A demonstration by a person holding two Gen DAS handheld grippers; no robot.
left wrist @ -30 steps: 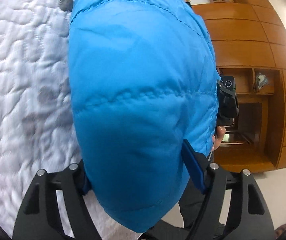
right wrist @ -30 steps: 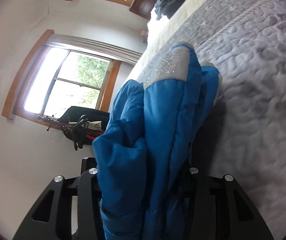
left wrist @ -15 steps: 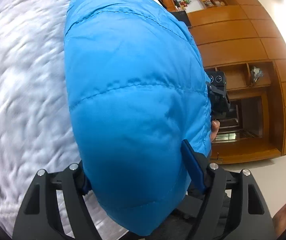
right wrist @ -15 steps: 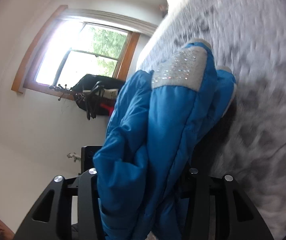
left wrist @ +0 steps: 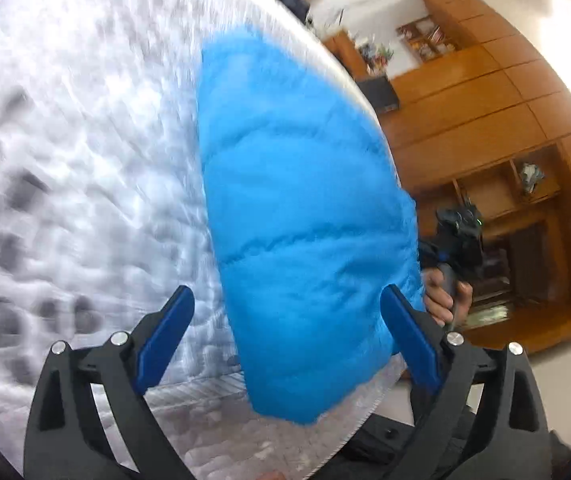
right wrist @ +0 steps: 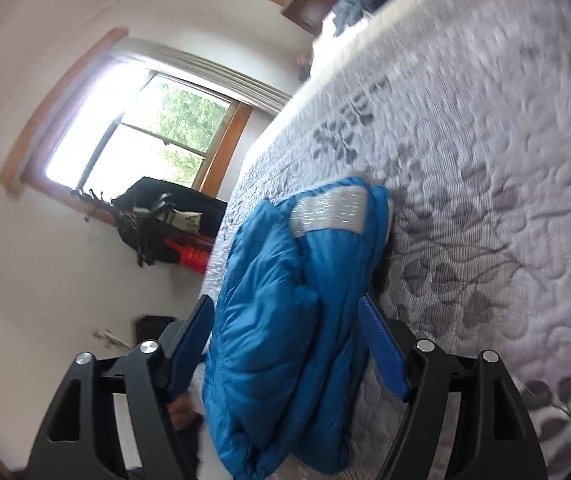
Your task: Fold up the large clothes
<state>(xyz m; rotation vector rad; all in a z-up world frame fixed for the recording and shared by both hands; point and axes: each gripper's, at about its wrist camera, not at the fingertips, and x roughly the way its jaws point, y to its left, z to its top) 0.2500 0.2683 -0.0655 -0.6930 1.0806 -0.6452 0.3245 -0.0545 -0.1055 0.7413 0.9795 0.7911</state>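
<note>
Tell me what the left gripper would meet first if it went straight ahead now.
Probably the puffy blue quilted jacket: it sits between the open fingers of the left gripper, directly ahead. The grey quilted bedspread lies behind it; blur leaves depth uncertain.

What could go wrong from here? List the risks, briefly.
1. The blue puffer jacket lies at the edge of the quilted bed; it could slide off.
2. The left gripper and right gripper both have open jaws, so nothing pins the puffy folds; they may spring apart.
3. The jaws straddle the fabric; withdrawing carelessly could snag and drag it.
</note>
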